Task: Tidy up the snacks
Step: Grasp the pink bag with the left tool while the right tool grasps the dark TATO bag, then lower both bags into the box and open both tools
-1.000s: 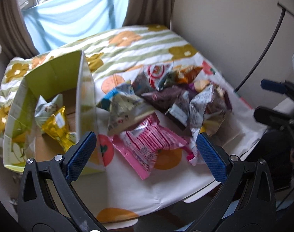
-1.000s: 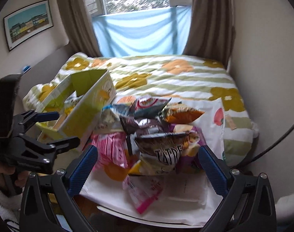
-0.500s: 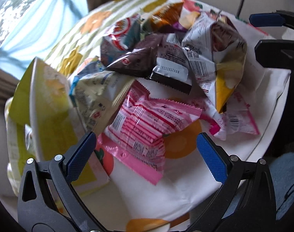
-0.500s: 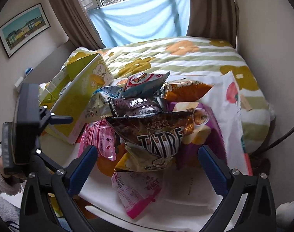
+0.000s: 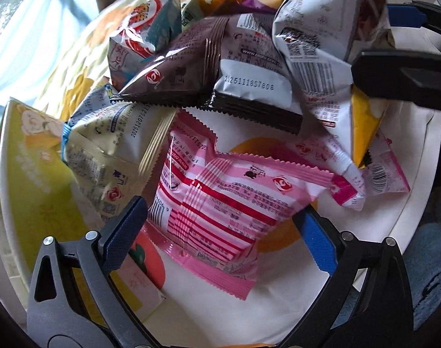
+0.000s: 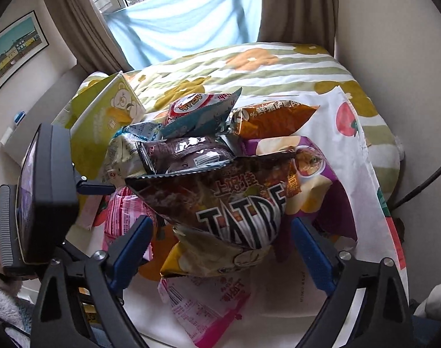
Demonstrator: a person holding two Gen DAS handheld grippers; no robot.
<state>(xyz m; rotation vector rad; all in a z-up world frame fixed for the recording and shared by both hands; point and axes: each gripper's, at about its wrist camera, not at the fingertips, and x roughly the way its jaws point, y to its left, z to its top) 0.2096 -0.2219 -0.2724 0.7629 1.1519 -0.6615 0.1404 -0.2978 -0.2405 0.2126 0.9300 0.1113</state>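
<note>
A heap of snack bags lies on a white fruit-print cloth (image 5: 226, 313). My left gripper (image 5: 220, 232) is open, its jaws either side of a pink striped snack bag (image 5: 220, 203), close over it. A cream bag (image 5: 104, 150) and a dark brown bag (image 5: 197, 66) lie just beyond. My right gripper (image 6: 220, 249) is open, its jaws either side of a dark chip bag (image 6: 226, 200) that sits on a yellow bag (image 6: 208, 258). The yellow-green box (image 6: 104, 119) stands at the left of the heap; it also shows in the left wrist view (image 5: 25, 174).
Beyond the heap are an orange bag (image 6: 272, 116), a teal and red bag (image 6: 200, 110) and a purple bag (image 6: 322, 185). The flowered bed (image 6: 278, 66) runs to the curtained window. A wall stands close on the right. The left gripper's body (image 6: 40, 197) is beside the right one.
Both grippers have moved forward and down to the heap. The left one now frames the pink bag, the right one the dark chip bag. Both stay open.
</note>
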